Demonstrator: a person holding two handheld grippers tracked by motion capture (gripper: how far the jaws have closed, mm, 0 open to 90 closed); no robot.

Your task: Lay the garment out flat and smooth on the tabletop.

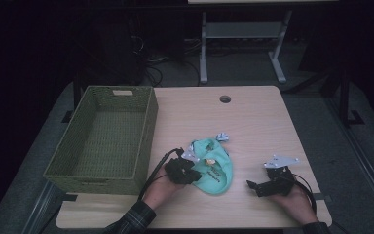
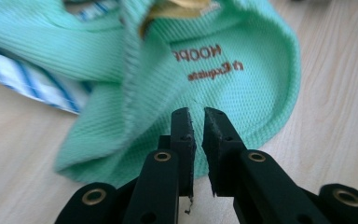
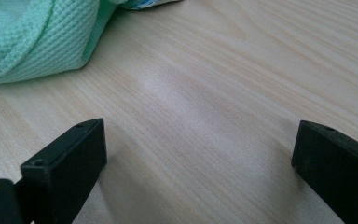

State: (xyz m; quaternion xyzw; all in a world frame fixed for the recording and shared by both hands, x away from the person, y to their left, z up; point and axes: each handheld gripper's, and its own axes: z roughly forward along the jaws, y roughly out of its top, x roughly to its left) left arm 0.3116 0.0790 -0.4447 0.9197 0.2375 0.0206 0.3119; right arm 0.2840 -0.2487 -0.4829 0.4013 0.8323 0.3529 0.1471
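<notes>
A green shirt [image 1: 213,167] is lying crumpled on the surface [image 1: 253,122], a little way from the woven basket [image 1: 108,138]. The left claw [image 2: 197,122] is sitting at the shirt's near edge with its jaws almost together; I cannot tell if any cloth is pinched between them. The right claw [image 3: 198,149] is resting wide open on bare wood, holding nothing. The basket is looking empty, so the job seems to be just starting: grabbing, lifting and dropping the shirt in are all left.
</notes>
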